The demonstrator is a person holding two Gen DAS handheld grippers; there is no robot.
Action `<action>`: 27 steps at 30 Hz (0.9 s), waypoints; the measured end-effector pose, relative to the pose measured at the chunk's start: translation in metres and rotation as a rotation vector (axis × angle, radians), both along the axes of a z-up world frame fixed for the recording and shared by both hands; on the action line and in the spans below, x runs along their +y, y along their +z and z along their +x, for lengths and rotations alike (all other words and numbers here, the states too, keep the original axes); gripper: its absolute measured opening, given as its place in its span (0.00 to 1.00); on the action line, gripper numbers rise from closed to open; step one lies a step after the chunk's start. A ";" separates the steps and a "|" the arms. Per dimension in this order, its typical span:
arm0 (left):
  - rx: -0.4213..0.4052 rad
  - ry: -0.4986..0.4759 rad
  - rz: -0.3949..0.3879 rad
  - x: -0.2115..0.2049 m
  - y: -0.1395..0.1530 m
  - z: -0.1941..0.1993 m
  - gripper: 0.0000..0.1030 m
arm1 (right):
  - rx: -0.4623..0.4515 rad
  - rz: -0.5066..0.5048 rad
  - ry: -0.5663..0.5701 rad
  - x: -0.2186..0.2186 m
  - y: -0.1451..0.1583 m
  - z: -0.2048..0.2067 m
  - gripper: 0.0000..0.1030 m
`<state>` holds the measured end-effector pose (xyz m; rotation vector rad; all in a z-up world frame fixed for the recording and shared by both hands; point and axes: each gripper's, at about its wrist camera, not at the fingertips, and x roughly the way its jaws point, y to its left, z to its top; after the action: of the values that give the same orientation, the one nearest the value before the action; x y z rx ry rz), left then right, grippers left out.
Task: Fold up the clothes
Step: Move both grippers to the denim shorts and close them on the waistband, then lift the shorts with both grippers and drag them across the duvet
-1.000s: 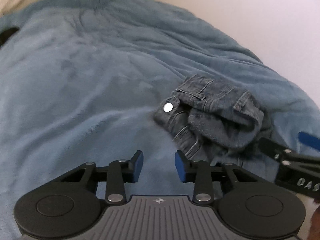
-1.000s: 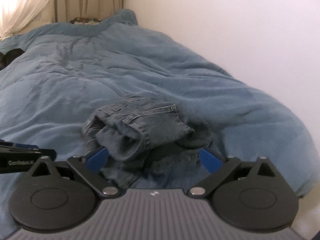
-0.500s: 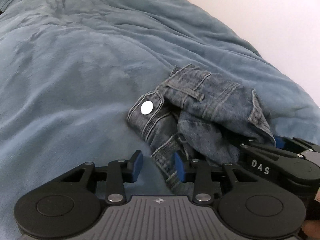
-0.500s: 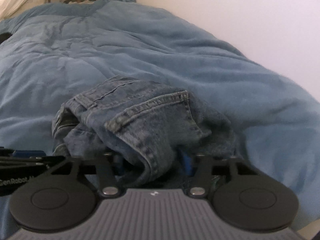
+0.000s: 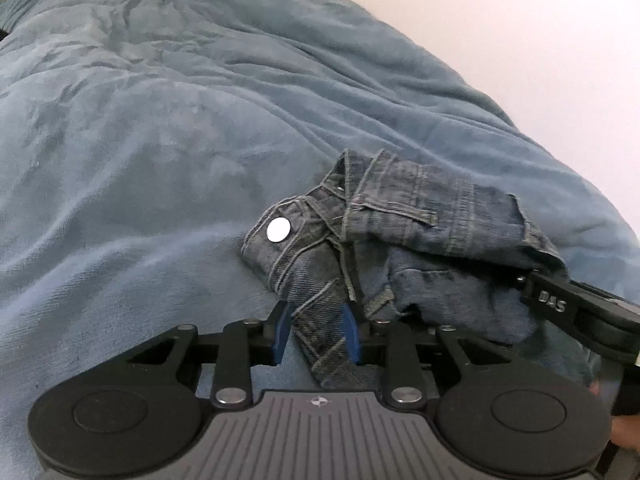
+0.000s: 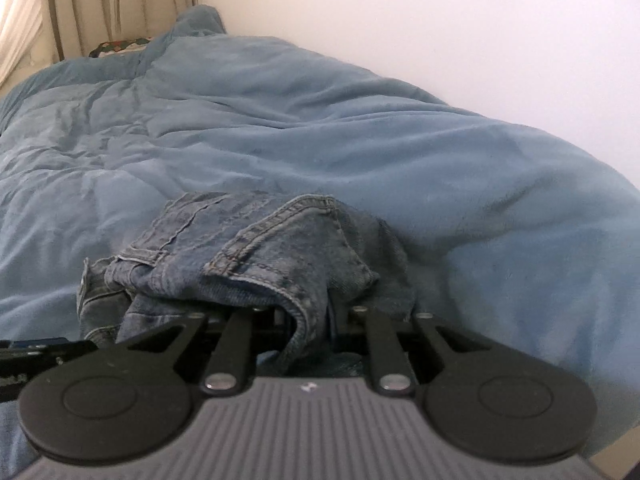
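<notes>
— Jeans (image 5: 404,248) lie crumpled on the blue duvet (image 5: 160,140) of the bed; from my left wrist view, what's the left gripper (image 5: 316,332) doing?

— Its jaws have just been closing, a denim strip between the blue pads (image 5: 280,334) (a gap shows beside the left one).

— And my right wrist view?

— My right gripper (image 6: 310,320) has just been closing too, clenched on a hemmed fold of the jeans.

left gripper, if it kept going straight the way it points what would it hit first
The jeans: a denim strip already lies between the left gripper fingers, whose jaws have just been closing. Straight on, it would likely push into the bunched waistband, then the blue blanket.
</notes>
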<state>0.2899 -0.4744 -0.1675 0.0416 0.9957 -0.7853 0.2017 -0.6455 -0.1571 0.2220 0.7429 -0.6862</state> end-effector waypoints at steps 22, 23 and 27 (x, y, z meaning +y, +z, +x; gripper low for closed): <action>-0.032 -0.003 0.071 -0.040 -0.024 0.000 0.09 | -0.041 0.012 0.016 0.006 0.005 -0.009 0.16; -0.045 0.001 0.065 -0.039 -0.021 -0.002 0.08 | -0.043 0.012 0.020 0.007 0.007 -0.009 0.16; -0.104 0.012 0.027 -0.026 -0.001 -0.011 0.06 | -0.055 -0.003 0.033 0.014 0.019 -0.014 0.15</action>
<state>0.2793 -0.5000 -0.1687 0.0989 0.9071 -0.7510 0.1879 -0.6319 -0.1383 0.2243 0.6912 -0.6471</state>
